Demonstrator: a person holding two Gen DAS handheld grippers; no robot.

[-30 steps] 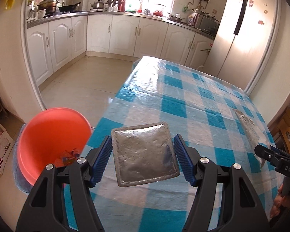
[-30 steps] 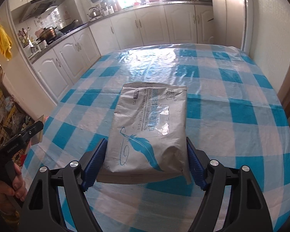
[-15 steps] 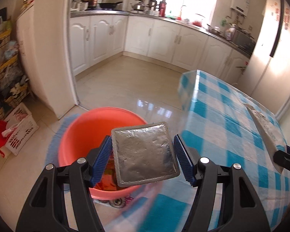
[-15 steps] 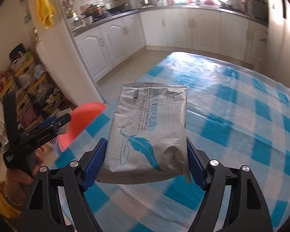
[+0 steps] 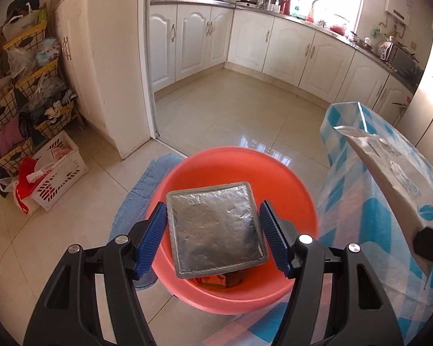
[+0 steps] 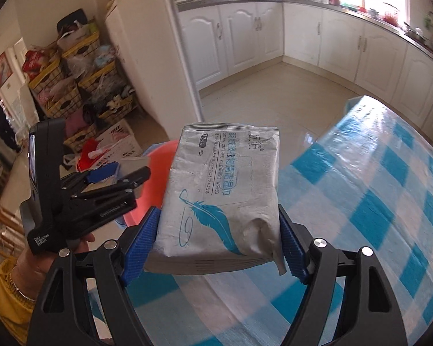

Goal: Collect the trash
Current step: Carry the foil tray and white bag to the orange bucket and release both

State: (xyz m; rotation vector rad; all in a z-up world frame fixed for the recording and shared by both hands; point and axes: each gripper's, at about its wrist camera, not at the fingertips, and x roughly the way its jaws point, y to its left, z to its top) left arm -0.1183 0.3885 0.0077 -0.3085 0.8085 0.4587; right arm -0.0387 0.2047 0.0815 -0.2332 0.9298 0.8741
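Observation:
My left gripper [image 5: 213, 239] is shut on a square silver foil packet [image 5: 216, 227] and holds it right above the orange bucket [image 5: 297, 190] on the floor. Some trash lies at the bucket's bottom [image 5: 219, 281]. My right gripper [image 6: 216, 245] is shut on a grey wet-wipes pack [image 6: 222, 196] with a blue feather print, held over the table's left edge. That pack also shows at the right of the left wrist view [image 5: 389, 173]. The left gripper [image 6: 101, 184] and part of the bucket [image 6: 156, 173] show in the right wrist view.
The table with the blue checked cloth [image 6: 375, 201] stands right of the bucket. A blue mat [image 5: 138, 196] lies under the bucket. A white crate [image 5: 54, 170] and stacked yellow baskets [image 5: 20, 86] stand at the left. White kitchen cabinets [image 5: 274, 46] line the far wall.
Both grippers swung left off the table toward the floor. The foil packet now hangs centred over the orange bucket, and the wipes pack came to the table's edge beside it.

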